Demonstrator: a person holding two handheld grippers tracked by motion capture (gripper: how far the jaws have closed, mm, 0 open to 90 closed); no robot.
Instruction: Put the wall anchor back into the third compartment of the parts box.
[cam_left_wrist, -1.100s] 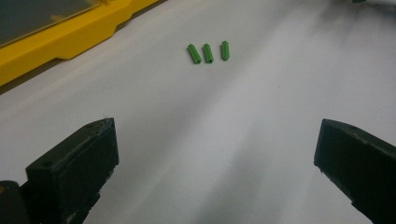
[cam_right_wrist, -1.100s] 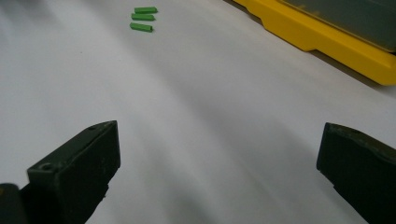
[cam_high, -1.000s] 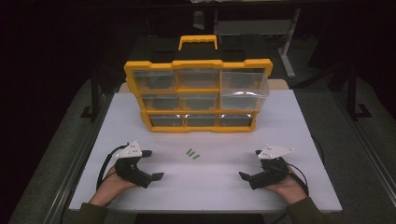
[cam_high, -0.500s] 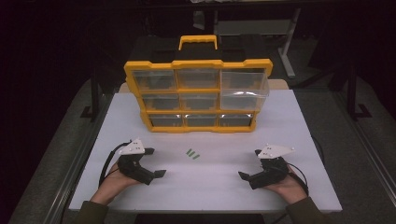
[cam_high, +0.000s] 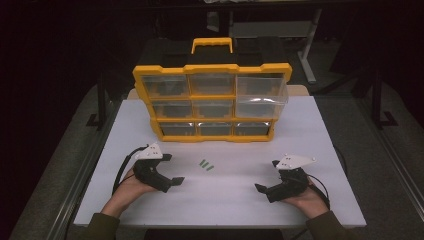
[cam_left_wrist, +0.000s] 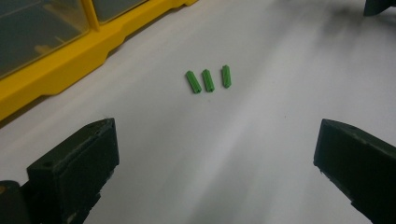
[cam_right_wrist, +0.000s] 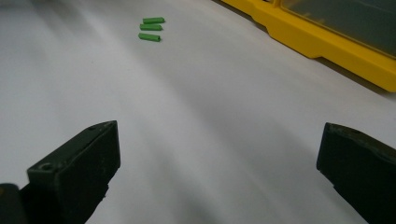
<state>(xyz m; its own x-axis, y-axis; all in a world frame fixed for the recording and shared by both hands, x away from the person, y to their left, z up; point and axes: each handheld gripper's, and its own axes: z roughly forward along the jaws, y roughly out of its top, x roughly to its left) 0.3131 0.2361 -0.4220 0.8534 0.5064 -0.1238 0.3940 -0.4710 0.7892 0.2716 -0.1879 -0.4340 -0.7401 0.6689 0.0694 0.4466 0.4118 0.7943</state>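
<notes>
White table (cam_high: 320, 150), yellow organizer (cam_high: 212, 97); close up, three green pegs (cam_left_wrist: 208, 80).

Each hand-held black two-jaw gripper, left (cam_high: 167, 181) and right (cam_high: 267, 190), carries a pale grey three-cornered plate and a looping black cable; the sleeves look dark olive, though dimly lit.

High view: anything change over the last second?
Hardly anything. The left claw may have edged slightly toward the table's middle; the right claw sits where it was. Both are open and hold nothing. The three green pieces lie where they were on the white table, as does the yellow organizer.
</notes>
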